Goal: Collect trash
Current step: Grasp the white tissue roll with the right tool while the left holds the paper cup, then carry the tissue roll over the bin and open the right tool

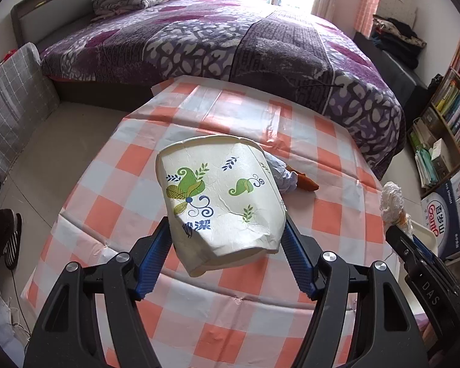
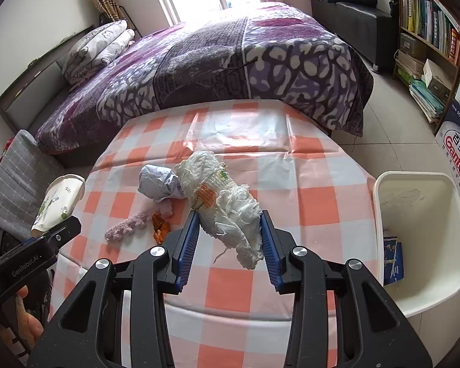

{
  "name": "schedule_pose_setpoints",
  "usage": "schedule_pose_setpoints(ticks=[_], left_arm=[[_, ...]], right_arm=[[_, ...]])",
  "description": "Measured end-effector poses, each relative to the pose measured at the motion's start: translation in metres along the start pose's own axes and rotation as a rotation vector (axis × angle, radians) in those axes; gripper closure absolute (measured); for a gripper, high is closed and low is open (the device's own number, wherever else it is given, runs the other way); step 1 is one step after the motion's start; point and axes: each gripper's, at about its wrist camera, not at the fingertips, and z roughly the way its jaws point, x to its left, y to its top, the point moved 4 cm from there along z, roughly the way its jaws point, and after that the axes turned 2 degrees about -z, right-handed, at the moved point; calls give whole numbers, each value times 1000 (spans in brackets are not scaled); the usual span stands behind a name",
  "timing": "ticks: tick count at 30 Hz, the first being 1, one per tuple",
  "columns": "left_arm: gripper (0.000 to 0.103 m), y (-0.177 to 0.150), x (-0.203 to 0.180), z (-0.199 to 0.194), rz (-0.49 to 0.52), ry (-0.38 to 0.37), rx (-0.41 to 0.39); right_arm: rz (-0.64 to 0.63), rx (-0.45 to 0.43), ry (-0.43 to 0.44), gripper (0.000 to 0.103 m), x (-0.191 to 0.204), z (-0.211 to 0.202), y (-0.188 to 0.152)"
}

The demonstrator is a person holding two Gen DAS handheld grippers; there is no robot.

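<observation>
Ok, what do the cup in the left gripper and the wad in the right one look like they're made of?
Cup: looks like thin matte paper, printed with green leaves; its wall is creased and dented. Wad: looks like soft white tissue or paper towel, crumpled, embossed, with frayed strands; cloth can't be ruled out.

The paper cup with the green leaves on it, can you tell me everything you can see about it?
The paper cup is white and crumpled, printed with green leaves, blue swirls and blue characters. It is squashed and creased, with its rim bent. The left gripper pinches it near the base between its blue pads, holding it tilted above the checked tablecloth, mouth pointing away. Nothing else touches it. What's inside cannot be seen.
</observation>
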Motion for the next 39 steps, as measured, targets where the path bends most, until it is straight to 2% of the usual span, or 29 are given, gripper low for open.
schedule_pose_setpoints(ticks=[21, 31, 39], left_arm=[[34, -17, -89, -3, 145, -44, -15], [34, -30, -134, 3, 218, -72, -5], [34, -44, -168, 9, 272, -101, 10]], right_arm=[[111, -30, -89, 65, -78, -31, 3], [247, -45, -169, 65, -137, -45, 3], [390, -21, -253, 64, -195, -52, -6]])
